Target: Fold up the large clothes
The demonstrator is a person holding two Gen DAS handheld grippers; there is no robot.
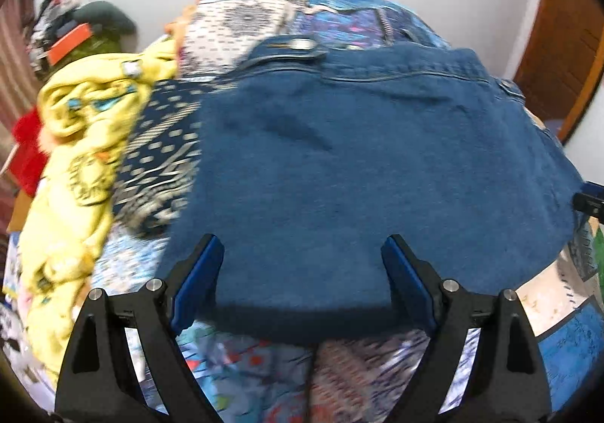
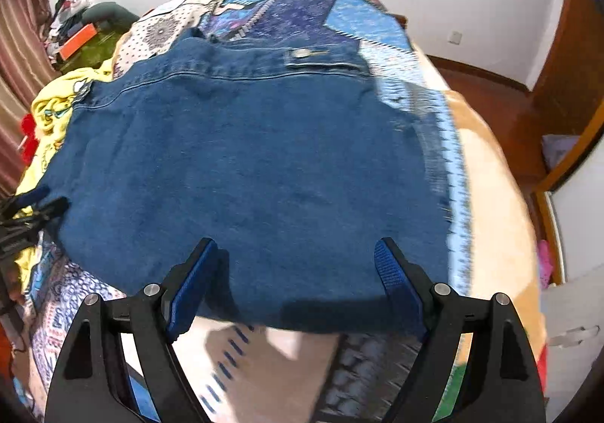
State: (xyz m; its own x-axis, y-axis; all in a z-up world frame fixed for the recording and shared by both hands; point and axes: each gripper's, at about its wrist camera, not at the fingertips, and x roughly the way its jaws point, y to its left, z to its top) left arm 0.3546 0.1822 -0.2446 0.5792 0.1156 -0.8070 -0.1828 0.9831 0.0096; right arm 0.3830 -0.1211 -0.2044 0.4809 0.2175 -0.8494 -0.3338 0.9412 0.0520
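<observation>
Denim garment lies spread on the patchwork bed, looking heavy, thick and floppy, best pinched at its near hem, where both left gripper and right gripper hold their fingers wide apart.

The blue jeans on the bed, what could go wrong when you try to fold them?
Both grippers, left and right, are open at the near edge of the jeans, so a pinch could also catch the patchwork quilt underneath. The yellow garment lies close beside the jeans and might get dragged into the fold. In the right wrist view the jeans sit near the bed's edge, so they might slide toward the floor.
</observation>
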